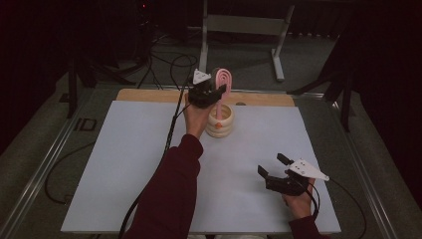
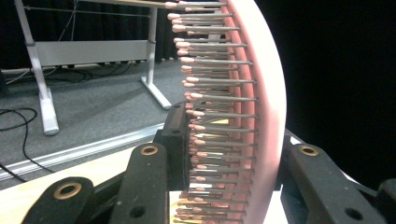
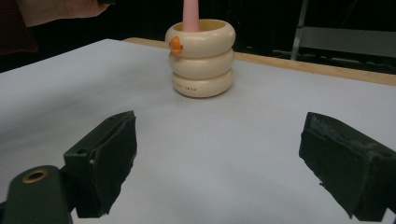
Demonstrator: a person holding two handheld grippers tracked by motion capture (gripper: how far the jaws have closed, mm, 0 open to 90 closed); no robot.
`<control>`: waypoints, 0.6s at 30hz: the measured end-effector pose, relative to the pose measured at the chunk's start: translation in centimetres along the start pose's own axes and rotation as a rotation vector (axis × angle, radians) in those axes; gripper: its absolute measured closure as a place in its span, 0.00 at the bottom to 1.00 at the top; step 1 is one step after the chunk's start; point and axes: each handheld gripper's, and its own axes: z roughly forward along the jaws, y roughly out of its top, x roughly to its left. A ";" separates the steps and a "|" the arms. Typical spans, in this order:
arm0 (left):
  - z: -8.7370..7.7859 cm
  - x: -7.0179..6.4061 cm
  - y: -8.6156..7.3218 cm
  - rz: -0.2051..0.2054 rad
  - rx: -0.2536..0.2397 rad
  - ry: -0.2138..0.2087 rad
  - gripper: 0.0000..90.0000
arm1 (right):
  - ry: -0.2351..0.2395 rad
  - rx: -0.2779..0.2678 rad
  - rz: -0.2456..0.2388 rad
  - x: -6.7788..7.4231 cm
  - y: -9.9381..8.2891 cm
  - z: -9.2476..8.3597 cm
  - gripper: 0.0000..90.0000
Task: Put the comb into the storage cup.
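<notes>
1. Hairbrush, pink, stands upright near the middle of the bench's far edge: its paddle head is up in the air and its handle runs straight down into a cream ribbed holder.
2. Bench, covered in a white sheet with a wooden strip along the far edge, carries that holder and little else; the holder sits just inside the far edge, with a small orange mark on its upper ring in the right gripper view.
3. Long axis of the hairbrush is vertical, so I judge that any coming move, down into the holder or up out of it, runs along that line rather than across the bench.
4. Left gripper is at the brush itself, by far the nearer of the two. In the left gripper view its jaws stand on either side of the head, closed on it, with the bristles pointing to that view's left and the pink back to its right.
5. Right gripper rests near the bench's near right corner, well apart from the holder, which lies ahead of it toward the far edge. Its jaws are spread wide and hold nothing.
</notes>
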 end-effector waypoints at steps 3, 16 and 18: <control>0.1 0.1 -0.4 -0.018 -0.003 0.003 0.72 | 0.003 0.000 -0.002 0.0 0.0 0.0 0.12; 0.4 -0.1 -1.5 -0.035 -0.004 0.005 0.71 | 0.000 0.001 -0.002 0.0 0.0 0.0 0.13; 0.4 -0.2 -1.5 -0.033 -0.007 0.007 0.71 | 0.001 0.001 -0.002 0.0 0.0 0.0 0.12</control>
